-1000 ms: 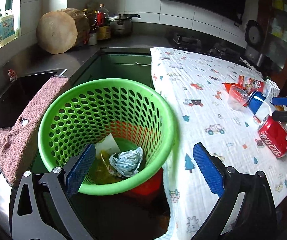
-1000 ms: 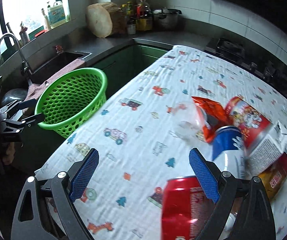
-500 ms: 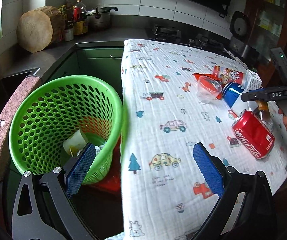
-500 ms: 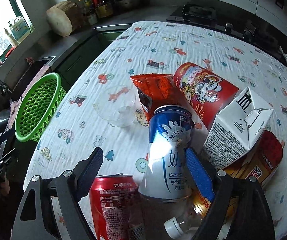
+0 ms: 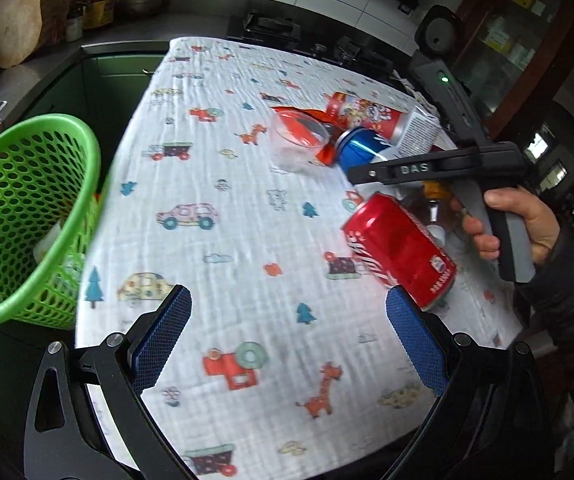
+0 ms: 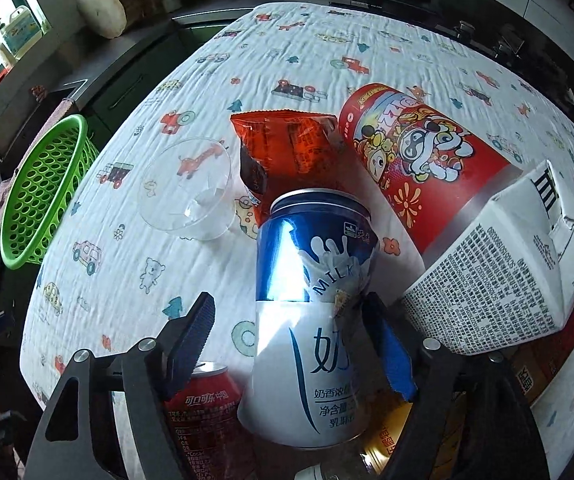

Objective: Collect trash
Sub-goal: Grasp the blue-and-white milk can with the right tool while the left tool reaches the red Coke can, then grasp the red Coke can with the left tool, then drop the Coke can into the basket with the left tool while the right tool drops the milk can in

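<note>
Blue-and-white, the milk can [image 6: 311,312] lies between the right gripper [image 6: 293,344]'s spread fingers; its right pad seems to touch the can, the left stands clear. Near it lie a red cola can [image 5: 401,250], a clear plastic cup [image 6: 187,190], an orange snack bag [image 6: 287,148], a red tube [image 6: 419,160] and a white carton [image 6: 499,276] (all on the printed cloth [image 5: 247,240]). The left gripper [image 5: 289,344] hangs wide apart and empty over the cloth's near edge. The green basket [image 5: 23,216] sits off the table's left side.

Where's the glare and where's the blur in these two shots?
Right wrist view: strong glare streak down the milk can, and the window is blown out. Left wrist view: the basket and cloth look slightly motion-smeared. Both bend straight lines, fisheye-style.
</note>
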`<move>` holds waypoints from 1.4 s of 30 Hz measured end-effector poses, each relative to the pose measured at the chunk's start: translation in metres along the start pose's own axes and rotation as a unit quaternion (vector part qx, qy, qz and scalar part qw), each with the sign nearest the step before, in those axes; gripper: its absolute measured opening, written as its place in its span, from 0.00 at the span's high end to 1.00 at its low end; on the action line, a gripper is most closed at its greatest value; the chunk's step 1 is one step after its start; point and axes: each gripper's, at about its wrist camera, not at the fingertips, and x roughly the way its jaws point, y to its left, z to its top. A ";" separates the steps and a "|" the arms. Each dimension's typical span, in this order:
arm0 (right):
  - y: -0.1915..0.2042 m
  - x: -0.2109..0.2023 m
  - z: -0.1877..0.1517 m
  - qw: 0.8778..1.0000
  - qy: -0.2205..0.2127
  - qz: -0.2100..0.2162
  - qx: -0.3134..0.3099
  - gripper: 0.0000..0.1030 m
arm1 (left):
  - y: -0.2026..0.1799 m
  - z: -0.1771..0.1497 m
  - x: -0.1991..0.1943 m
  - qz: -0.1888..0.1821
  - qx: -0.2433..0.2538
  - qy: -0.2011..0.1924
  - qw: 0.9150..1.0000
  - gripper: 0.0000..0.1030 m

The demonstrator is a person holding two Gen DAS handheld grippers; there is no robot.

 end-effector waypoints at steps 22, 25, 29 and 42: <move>-0.010 -0.005 -0.006 0.999 -0.013 0.039 -0.004 0.54 | -0.075 0.024 0.089 -0.072 -0.125 0.074 0.987 0.06; -0.011 -0.006 -0.006 0.999 -0.014 0.042 -0.005 0.54 | -0.078 0.026 0.100 -0.064 -0.131 0.085 0.986 0.06; -0.013 -0.007 -0.007 0.999 -0.014 0.043 -0.005 0.54 | -0.081 0.026 0.113 -0.063 -0.140 0.097 0.983 0.08; -0.003 -0.024 -0.015 0.998 -0.028 0.047 -0.004 0.55 | -0.057 0.013 0.104 -0.081 -0.133 0.089 0.984 0.27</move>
